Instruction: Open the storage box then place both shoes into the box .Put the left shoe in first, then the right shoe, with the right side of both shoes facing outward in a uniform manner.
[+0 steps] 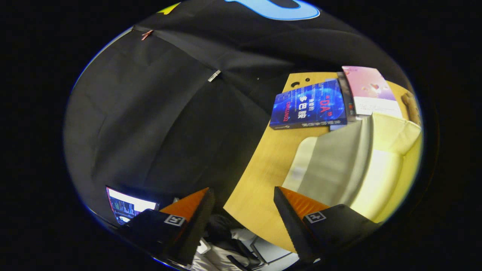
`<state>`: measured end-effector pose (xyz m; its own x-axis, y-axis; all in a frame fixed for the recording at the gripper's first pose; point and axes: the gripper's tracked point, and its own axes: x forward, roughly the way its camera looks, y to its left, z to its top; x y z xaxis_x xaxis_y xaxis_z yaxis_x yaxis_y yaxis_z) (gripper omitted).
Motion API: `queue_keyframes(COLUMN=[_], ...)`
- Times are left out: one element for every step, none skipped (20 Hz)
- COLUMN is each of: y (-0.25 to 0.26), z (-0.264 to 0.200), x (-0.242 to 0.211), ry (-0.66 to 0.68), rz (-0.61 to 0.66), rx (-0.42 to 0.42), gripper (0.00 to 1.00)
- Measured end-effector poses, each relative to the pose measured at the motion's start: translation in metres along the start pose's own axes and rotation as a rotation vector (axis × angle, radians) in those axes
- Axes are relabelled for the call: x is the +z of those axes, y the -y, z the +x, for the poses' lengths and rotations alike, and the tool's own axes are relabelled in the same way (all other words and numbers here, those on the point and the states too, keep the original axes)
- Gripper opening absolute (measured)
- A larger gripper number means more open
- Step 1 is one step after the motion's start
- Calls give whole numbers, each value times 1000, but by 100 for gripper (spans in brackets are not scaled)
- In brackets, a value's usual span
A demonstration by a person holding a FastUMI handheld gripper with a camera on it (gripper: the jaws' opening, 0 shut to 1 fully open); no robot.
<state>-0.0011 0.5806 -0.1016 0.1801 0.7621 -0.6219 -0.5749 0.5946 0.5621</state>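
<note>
The view is tilted. My gripper (243, 189) is open, its two black fingers with orange sides spread wide and nothing between them. A pale yellow-white storage box (380, 165) stands on the wooden table (263, 169), just ahead of the right finger (290, 210). A grey panel (339, 158) of the box faces me; I cannot tell whether it is the lid or a side wall. The left finger (197, 210) hangs beyond the table's edge, in front of the black cloth wall.
Beyond the box, a blue book (308, 105) and a pink book (371, 90) lie on the table. A lit screen (130, 207) is by the left finger. Blurred dark and white shapes (229, 248) lie below the table edge, between the fingers.
</note>
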Motion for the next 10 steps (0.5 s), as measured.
queue_keyframes(y=[11, 24, 38, 53, 70, 89, 111, 134, 155, 172], z=[-14, -31, -50, -71, -94, -119, -142, -164, -183, -203], x=[9, 17, 25, 32, 39, 43, 45, 44, 42, 34], ry=[43, 87, 135, 184, 232, 274, 303, 330, 344, 347], rz=[-18, -37, -54, -68, -76, -83, -89, -90, -82, -66], rx=[-19, -43, -72, -103, -137, -173, -212, -254, -288, -311], gripper=[99, 98, 98, 98, 98, 98, 98, 98, 98, 98])
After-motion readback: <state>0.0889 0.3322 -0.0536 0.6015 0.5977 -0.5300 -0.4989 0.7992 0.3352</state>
